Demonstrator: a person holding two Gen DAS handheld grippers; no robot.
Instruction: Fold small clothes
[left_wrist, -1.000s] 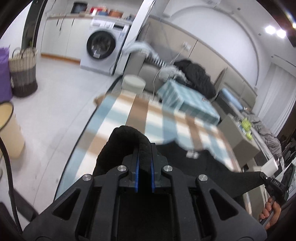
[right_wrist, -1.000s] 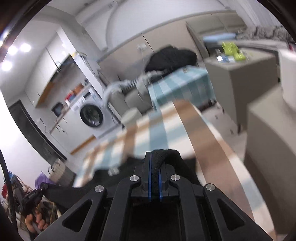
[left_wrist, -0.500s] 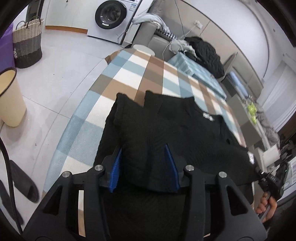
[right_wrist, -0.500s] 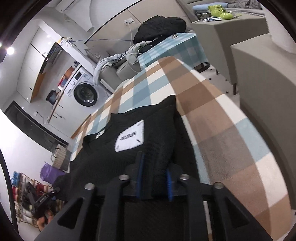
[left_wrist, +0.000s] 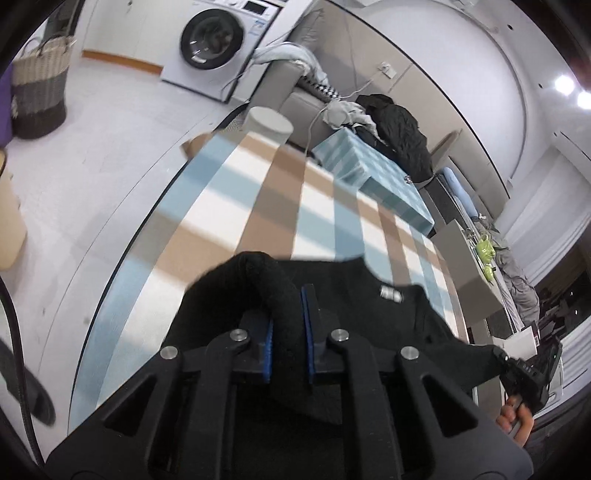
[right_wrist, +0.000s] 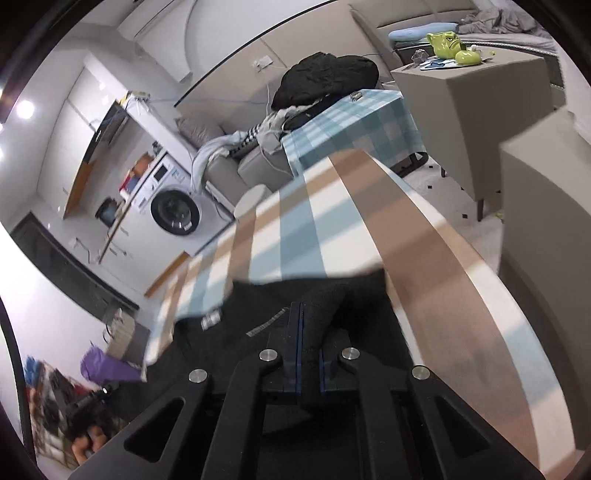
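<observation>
Left wrist view: table (left_wrist: 258, 206) under a blue, brown and white checked cloth, blurred; white tiled floor (left_wrist: 110, 155) to the left with a woven basket (left_wrist: 40, 96) and a washer (left_wrist: 218, 44) by the far wall; grey sofa (left_wrist: 291, 92) heaped with clothes, a small teal-check table (left_wrist: 373, 177) beyond. Black top (left_wrist: 369, 314) lies on the near part of the table, a small white label near its neck, unreadable. Left gripper (left_wrist: 286, 325) jaws closing, blue pads pinching a raised fold of the top. Far right, a hand (left_wrist: 515, 421) holds the other gripper at the top's far corner. Right wrist view: same checked table (right_wrist: 388, 240), washer (right_wrist: 173, 214), sofa (right_wrist: 258, 166), teal-check table (right_wrist: 354, 125), grey cabinet (right_wrist: 461, 103) with a green mug (right_wrist: 445, 42) on top. Top (right_wrist: 229, 325) shows a small label and a strip of lettering, both too blurred to read. Right gripper (right_wrist: 309, 347) closed tight on a fold of the top.
</observation>
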